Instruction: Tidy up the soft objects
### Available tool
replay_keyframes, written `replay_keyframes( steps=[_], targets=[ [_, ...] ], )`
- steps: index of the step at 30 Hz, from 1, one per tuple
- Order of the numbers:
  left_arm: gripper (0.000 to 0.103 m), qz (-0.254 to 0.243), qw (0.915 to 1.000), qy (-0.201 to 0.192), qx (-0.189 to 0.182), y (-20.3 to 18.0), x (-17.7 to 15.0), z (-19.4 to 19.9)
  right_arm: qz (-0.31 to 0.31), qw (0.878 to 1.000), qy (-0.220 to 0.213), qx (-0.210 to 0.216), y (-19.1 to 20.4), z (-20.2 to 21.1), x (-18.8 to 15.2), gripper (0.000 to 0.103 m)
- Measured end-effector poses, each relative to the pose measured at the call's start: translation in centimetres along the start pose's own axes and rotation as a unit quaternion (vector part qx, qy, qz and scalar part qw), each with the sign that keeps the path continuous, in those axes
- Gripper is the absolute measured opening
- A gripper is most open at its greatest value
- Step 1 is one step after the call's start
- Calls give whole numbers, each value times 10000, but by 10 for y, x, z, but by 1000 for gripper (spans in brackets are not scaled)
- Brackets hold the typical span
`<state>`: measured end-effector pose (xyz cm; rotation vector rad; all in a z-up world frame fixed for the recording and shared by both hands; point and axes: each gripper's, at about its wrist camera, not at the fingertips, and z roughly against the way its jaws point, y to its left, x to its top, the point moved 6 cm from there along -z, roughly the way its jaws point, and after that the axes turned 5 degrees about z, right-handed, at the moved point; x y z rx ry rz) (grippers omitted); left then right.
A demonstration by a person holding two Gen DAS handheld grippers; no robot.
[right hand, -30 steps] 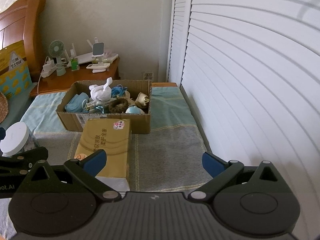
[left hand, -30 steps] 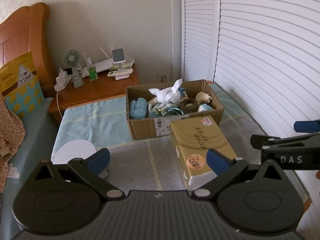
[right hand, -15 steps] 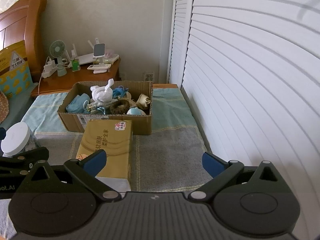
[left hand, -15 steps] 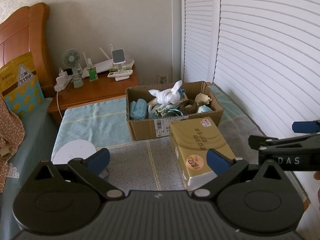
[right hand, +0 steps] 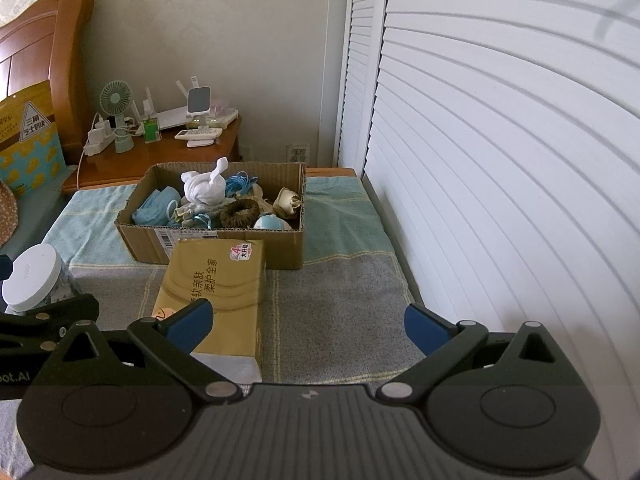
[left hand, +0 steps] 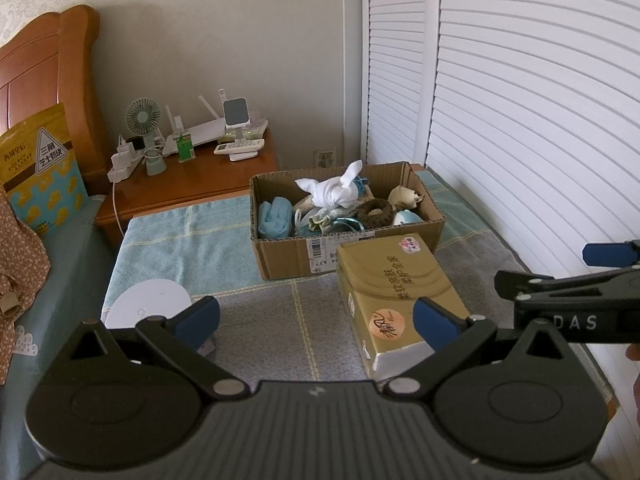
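A cardboard box on the blanket holds soft things: a knotted white cloth, a blue cloth, a brown scrunchie and several other small pieces. A gold tissue pack lies in front of the box. My left gripper is open above the grey blanket, short of the pack. My right gripper is open too, with nothing between its fingers, to the right of the pack.
A white-lidded jar stands left of the pack. A wooden nightstand with a fan, router and remote is behind. White louvred doors run close along the right. A yellow snack bag leans on the headboard.
Both views have crept slightly; the box and pack sit a little lower and nearer in the left view. Both grippers stay open and empty.
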<state>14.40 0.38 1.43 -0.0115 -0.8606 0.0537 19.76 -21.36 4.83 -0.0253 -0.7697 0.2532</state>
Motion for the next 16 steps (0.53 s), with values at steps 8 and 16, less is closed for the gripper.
replay_keyframes(
  steps=[8,16],
  targets=[
    [102,-5,10000,-2,-6,-1,0,1,6,10000,-3,11,0,0,0,103],
    [102,4,10000,3,-24,-4,1,1,9,10000,-3,8,0,0,0,103]
  ],
)
